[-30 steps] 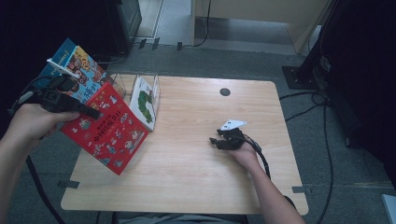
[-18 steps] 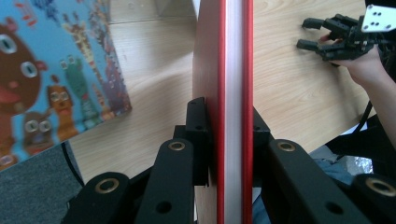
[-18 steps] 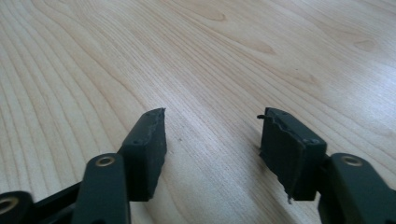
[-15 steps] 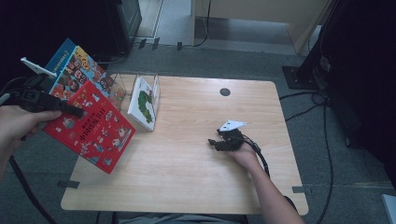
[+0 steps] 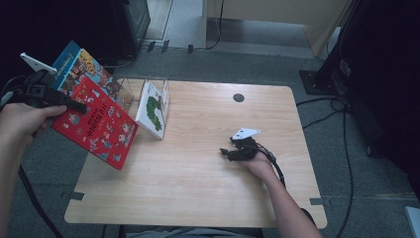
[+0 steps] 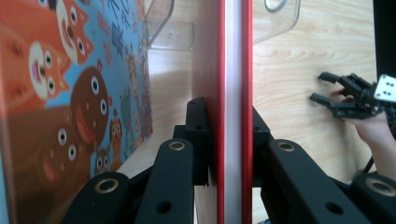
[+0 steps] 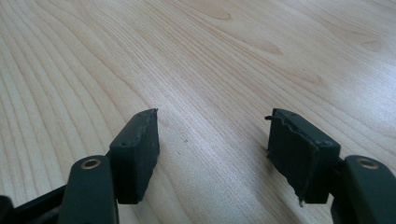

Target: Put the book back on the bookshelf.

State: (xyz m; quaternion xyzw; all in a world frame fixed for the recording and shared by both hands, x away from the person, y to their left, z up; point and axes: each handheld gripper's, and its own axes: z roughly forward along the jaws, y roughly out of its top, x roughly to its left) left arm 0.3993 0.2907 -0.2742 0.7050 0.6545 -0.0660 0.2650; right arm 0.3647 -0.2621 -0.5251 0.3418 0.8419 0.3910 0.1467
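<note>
a: red book (image 5: 95, 125) hangs off the table's (image 5: 208, 198) left edge. the left gripper (image 5: 74, 105) pinches just its top edge.

b: it could swing, slip out, or bump the clear stand (image 5: 130, 89).

a: and the right gripper (image 5: 227, 151)?

b: jaws just spread apart, nothing between them, resting low on the wood.

a: anything hard to see?

b: the blue book (image 5: 81, 67) behind is partly covered.

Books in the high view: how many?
3. A red picture book clamped in the left gripper off the table's left edge, a blue picture book behind it, and a white picture book in the clear stand. More could be hidden.
</note>
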